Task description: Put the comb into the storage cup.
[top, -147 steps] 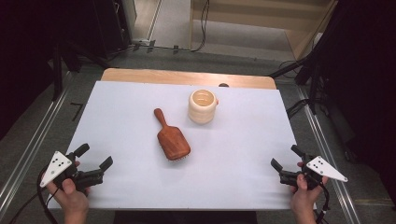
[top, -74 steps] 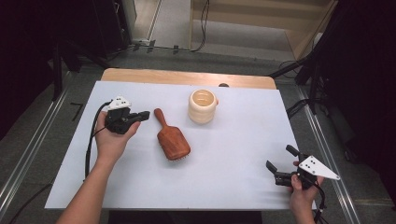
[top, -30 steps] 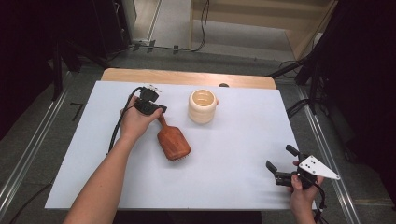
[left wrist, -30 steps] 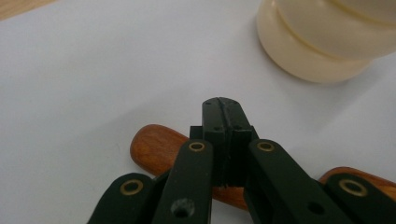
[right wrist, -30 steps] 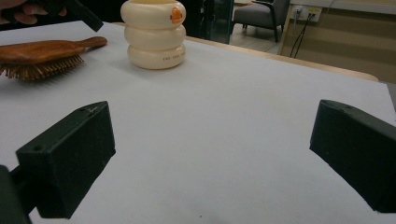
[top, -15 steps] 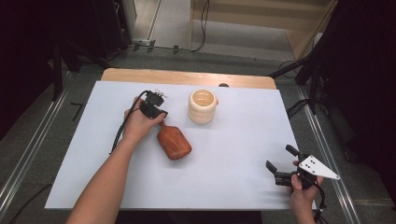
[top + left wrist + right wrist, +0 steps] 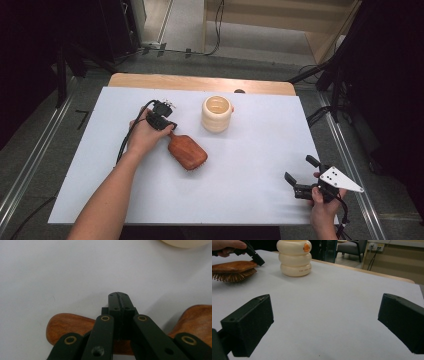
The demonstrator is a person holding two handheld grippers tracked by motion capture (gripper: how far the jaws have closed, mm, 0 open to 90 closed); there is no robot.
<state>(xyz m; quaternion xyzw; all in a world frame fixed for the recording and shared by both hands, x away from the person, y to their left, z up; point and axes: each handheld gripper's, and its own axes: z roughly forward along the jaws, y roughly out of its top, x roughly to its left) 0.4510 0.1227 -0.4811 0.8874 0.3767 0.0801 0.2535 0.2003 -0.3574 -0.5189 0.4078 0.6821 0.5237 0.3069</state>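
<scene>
Wooden hairbrush (image 7: 187, 151) handle hidden under left hand-held gripper (image 7: 165, 123)

A white-covered table (image 7: 250, 190) is seen; a wooden hairbrush (image 7: 187, 151) and cream ribbed cup (image 7: 217, 114) are laid beside the left gripper (image 7: 167, 125).

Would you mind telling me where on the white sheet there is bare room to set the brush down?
The widest free patch lies between the brush and the right gripper, below the cream cup. The near left corner of the sheet is bare too. It is crowded around the left gripper, brush handle and cup.
</scene>
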